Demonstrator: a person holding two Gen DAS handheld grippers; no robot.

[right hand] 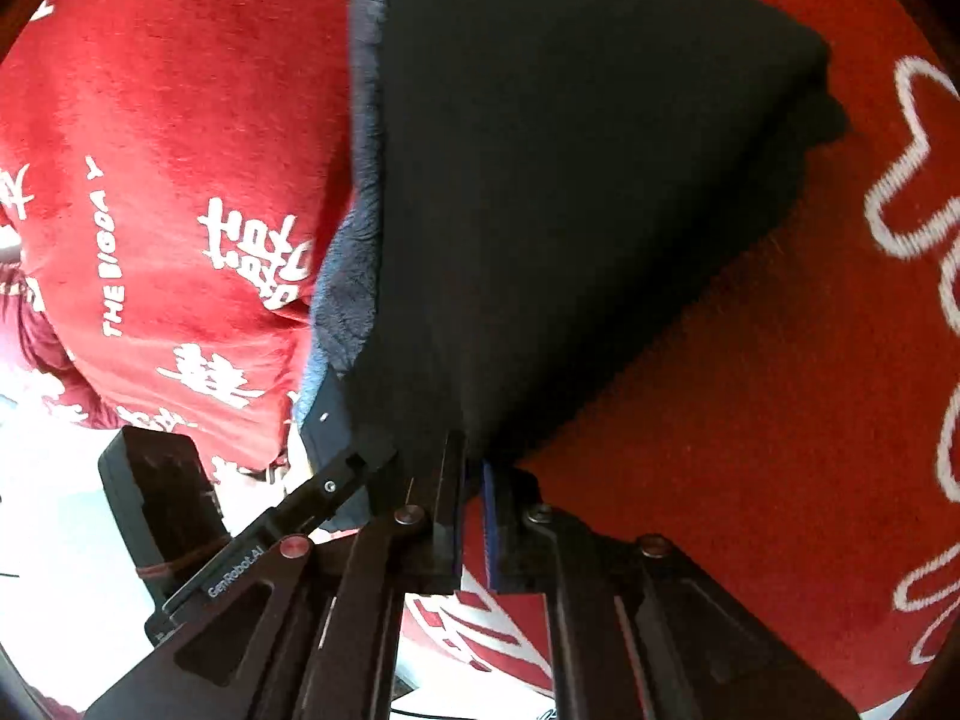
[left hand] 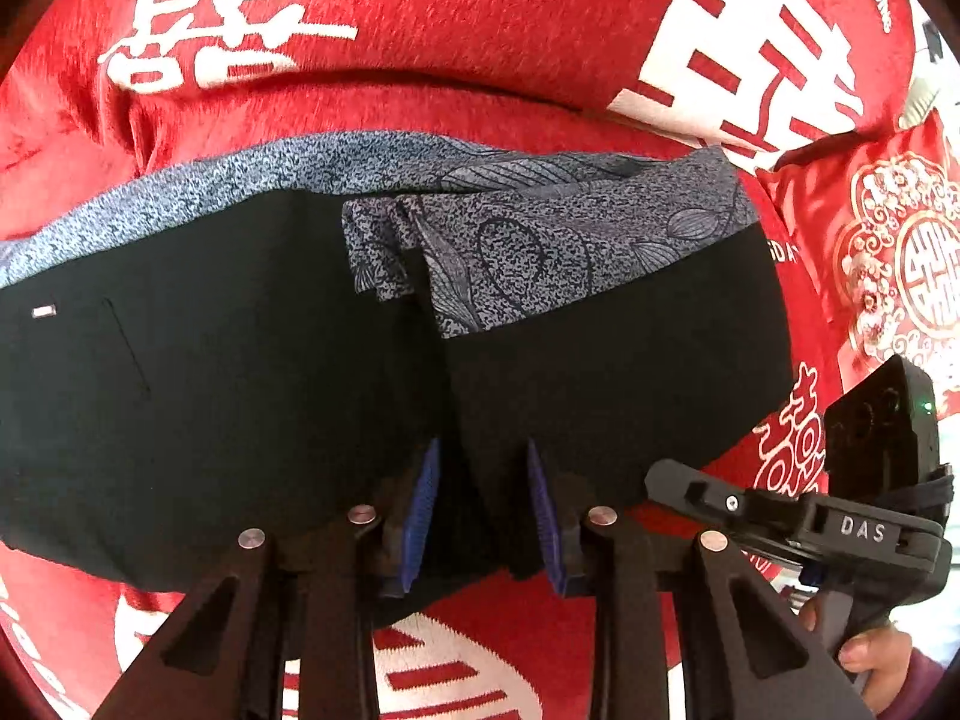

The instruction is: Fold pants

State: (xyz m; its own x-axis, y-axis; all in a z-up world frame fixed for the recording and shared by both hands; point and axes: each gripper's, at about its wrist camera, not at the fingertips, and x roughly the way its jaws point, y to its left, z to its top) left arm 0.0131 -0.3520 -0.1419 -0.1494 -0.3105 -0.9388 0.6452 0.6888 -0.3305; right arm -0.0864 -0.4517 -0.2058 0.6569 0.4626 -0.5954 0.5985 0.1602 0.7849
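Note:
The black pants [left hand: 252, 372] lie on a red blanket, with a grey patterned lining turned out along the far edge [left hand: 540, 240]. In the left wrist view my left gripper [left hand: 483, 504] has its blue pads apart around a fold of black cloth at the near edge. The other gripper [left hand: 798, 516] shows at the right. In the right wrist view my right gripper [right hand: 474, 516] is shut on the near corner of the folded black pants [right hand: 570, 180], which rise from the jaws as a thick dark stack.
The red blanket [left hand: 492, 18] with large white characters covers the surface. A red cushion with gold pattern [left hand: 888, 252] lies at the right. A white surface [right hand: 54, 480] shows past the blanket edge at the lower left of the right wrist view.

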